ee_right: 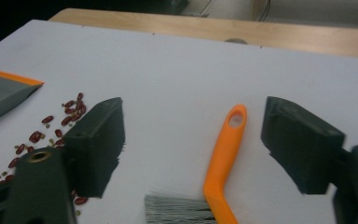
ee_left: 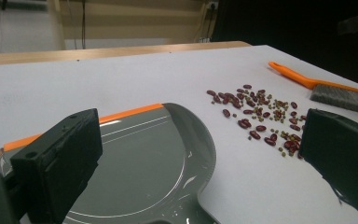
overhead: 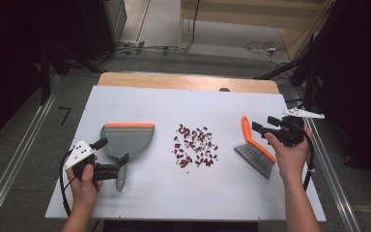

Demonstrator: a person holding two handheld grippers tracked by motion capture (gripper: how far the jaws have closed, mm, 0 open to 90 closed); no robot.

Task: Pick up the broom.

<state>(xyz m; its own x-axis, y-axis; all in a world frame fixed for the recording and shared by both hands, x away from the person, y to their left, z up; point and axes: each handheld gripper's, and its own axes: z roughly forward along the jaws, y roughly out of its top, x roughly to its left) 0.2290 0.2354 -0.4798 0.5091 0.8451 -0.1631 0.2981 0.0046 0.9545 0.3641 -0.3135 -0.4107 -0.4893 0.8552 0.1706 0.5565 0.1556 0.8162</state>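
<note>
A grey dustpan with an orange lip lies at the table's left, its handle towards the person. My left gripper hovers open over that handle; in the left gripper view its jaws straddle the pan without touching it. A scatter of red beans and small green ones lies mid-table. At the right lies a hand brush with an orange handle and grey bristles. My right gripper is open above the handle's far end. The handle lies between the jaws of my right gripper, untouched.
The white board covers a wooden table whose far edge shows. Metal rails run along both sides on the floor. Cables lie on the floor beyond the table, and dark stands flank it.
</note>
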